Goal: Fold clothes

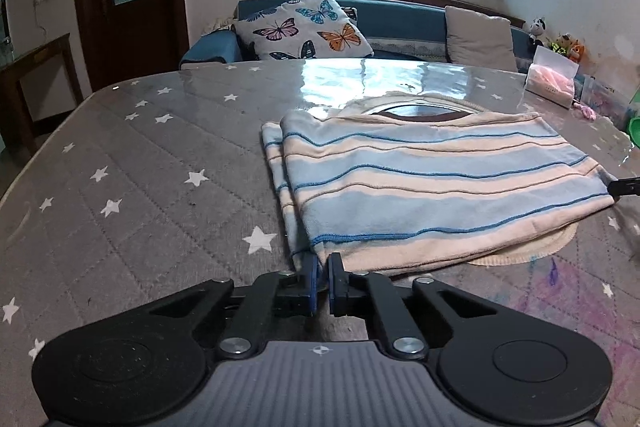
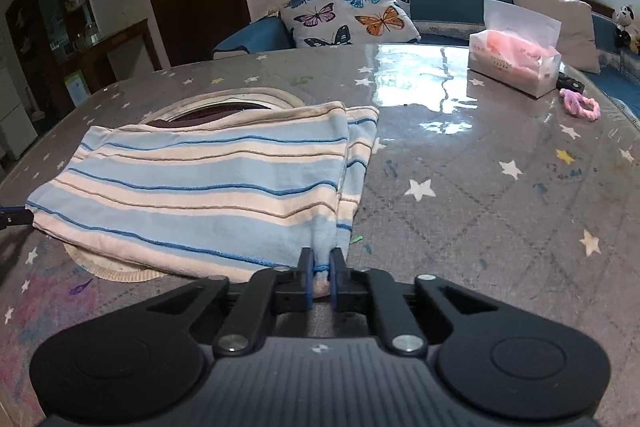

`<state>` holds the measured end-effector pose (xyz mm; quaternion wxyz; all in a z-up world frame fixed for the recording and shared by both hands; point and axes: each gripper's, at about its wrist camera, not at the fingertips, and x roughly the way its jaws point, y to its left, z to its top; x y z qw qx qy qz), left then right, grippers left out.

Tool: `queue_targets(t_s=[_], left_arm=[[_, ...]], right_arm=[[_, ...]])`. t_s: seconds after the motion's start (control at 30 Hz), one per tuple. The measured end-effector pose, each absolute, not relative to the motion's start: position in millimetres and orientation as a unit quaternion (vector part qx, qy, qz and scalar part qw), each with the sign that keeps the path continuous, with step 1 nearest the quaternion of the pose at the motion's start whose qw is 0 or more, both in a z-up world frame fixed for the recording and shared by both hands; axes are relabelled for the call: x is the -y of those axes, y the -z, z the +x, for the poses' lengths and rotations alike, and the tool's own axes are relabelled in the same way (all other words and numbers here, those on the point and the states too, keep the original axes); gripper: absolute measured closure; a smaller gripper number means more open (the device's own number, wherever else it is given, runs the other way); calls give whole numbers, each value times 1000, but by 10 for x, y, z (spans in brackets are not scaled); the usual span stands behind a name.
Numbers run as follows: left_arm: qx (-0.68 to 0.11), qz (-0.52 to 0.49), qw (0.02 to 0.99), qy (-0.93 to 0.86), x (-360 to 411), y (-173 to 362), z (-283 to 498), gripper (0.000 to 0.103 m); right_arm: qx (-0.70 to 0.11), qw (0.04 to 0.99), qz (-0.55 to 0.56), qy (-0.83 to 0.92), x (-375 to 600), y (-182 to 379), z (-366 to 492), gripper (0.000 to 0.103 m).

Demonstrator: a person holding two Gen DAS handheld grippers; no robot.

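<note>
A blue and cream striped garment (image 1: 432,183) lies folded on the grey star-patterned table (image 1: 140,167). It also shows in the right wrist view (image 2: 200,187). My left gripper (image 1: 323,267) is shut on its near left corner, with the cloth edge pinched between the jaws. My right gripper (image 2: 321,267) is shut on the near right corner, with a bunch of blue cloth between the jaws. Each gripper's tip shows at the edge of the other view: the right gripper's in the left wrist view (image 1: 626,187), the left gripper's in the right wrist view (image 2: 14,217). A round cream mat (image 2: 120,273) lies under the garment.
A pink tissue pack (image 2: 516,61) and a pink hair tie (image 2: 580,107) sit at the far right of the table. A sofa with a butterfly cushion (image 2: 352,13) stands behind the table. A green item (image 1: 634,129) sits at the right edge.
</note>
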<state>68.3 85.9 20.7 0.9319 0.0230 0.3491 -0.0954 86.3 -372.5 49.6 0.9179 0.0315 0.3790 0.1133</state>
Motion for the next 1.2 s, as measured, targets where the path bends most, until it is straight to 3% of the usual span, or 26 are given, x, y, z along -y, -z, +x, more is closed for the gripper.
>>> queue_targets(t_s=[0.5, 0.57, 0.8, 1.03, 1.2], left_arm=[[-358, 64, 915, 174, -675, -392, -176, 100], [-358, 65, 917, 163, -681, -447, -172, 96], [-319, 40, 934, 155, -620, -658, -70, 96], [-342, 17, 924, 171, -365, -376, 313, 96], [-368, 22, 917, 150, -458, -113, 366, 93]], right_arm=[[-410, 906, -35, -99, 3934, -676, 176, 98], [-410, 906, -35, -97, 3962, -705, 113, 95], [-369, 925, -31, -89, 3946, -885, 109, 92], [-361, 925, -14, -120, 3760, -764, 376, 83], [-377, 919, 1, -115, 3778, -521, 468, 83]])
